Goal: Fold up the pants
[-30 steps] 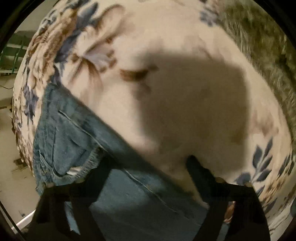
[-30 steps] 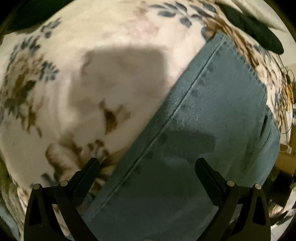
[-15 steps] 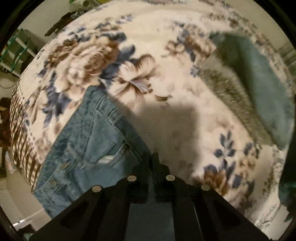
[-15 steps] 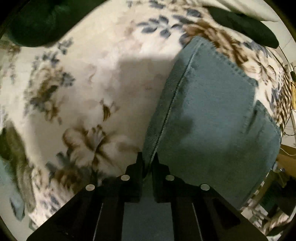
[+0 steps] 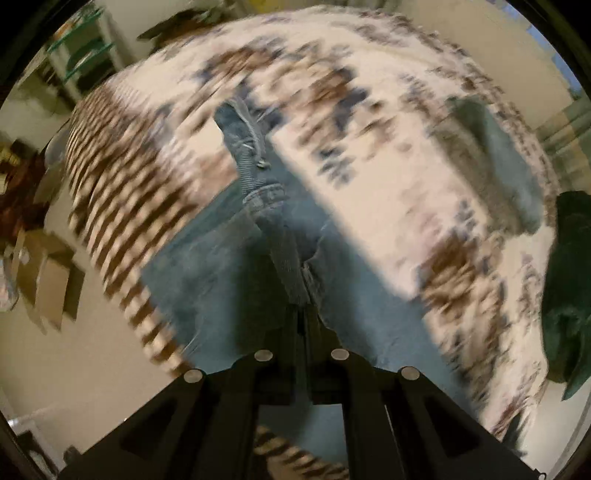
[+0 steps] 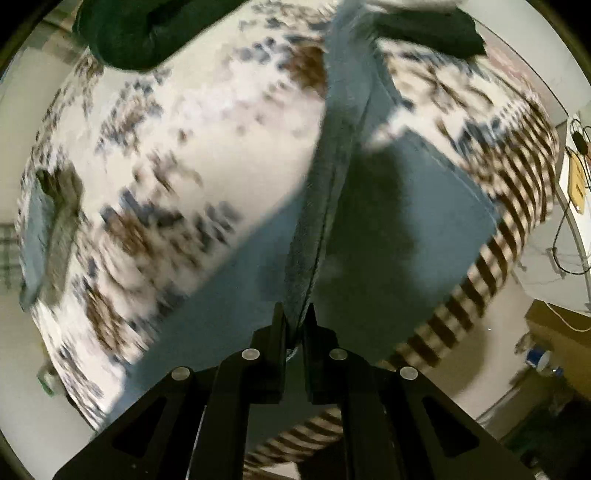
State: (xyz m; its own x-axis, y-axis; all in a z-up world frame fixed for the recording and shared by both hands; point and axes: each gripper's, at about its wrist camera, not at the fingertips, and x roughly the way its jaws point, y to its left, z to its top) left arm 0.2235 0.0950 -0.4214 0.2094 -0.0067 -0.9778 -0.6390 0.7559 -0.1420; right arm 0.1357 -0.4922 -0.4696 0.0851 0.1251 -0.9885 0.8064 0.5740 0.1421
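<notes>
Blue denim pants (image 5: 229, 266) hang over a floral blanket (image 5: 388, 177) on a bed. My left gripper (image 5: 301, 314) is shut on a bunched edge of the pants and holds it lifted, the cloth stretching away toward the waistband. In the right wrist view my right gripper (image 6: 295, 317) is shut on a fold of the same pants (image 6: 388, 221), lifted above the blanket (image 6: 184, 147). Both views are motion-blurred.
A grey-green towel (image 5: 491, 166) and a dark green garment (image 5: 569, 288) lie on the bed at right. Dark green cloth (image 6: 147, 29) lies at the far end. The blanket's striped border (image 5: 110, 192) hangs over the bed edge. Boxes and floor lie beyond.
Both grippers went from open over the flat pants to shut on the denim, then lifted it well above the bed. The cloth now hangs stretched from both.
</notes>
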